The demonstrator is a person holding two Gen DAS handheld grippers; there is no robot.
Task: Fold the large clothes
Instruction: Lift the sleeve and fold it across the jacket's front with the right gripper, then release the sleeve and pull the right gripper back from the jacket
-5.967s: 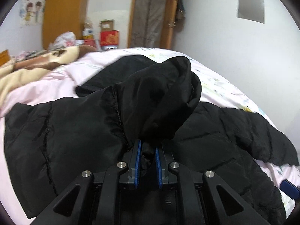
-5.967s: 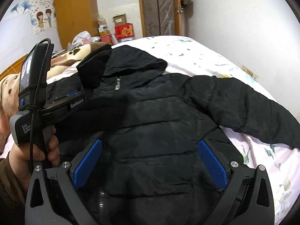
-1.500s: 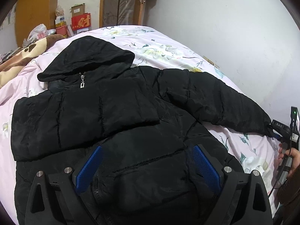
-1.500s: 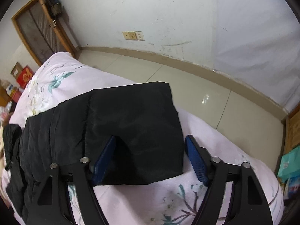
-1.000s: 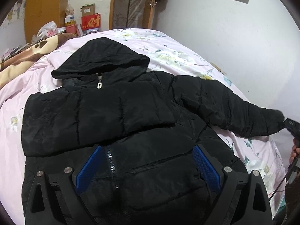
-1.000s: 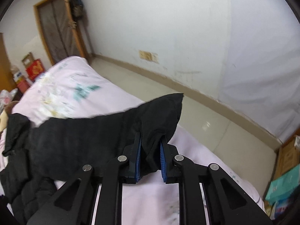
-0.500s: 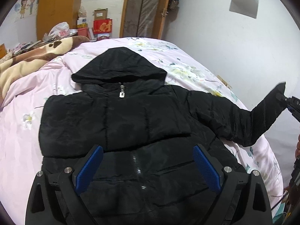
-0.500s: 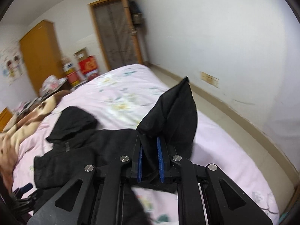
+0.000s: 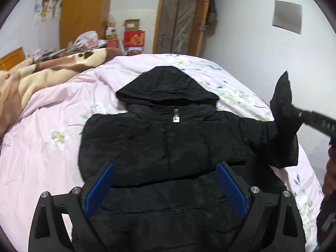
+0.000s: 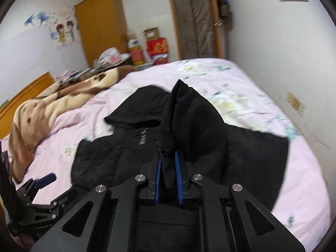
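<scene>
Now the right gripper [image 10: 168, 180] is carrying the jacket's sleeve cuff [image 10: 168, 142] in over the chest, where a second ago it was still out by the bed's edge — its fingers [image 10: 157, 176] are pinching the black fabric almost fully closed. That suggests the second sleeve fold is under way, the other sleeve already lying across the front. The black hooded puffer jacket [image 9: 168, 142] is lying face up on the pink floral bed [image 9: 52, 147]. The left gripper [image 9: 166, 191] is hovering above the hem, fingers spread wide and holding nothing. Motion is blurring the right wrist view, and the raised sleeve is hiding the jacket's right shoulder — the hem is cut off behind the fingers.
</scene>
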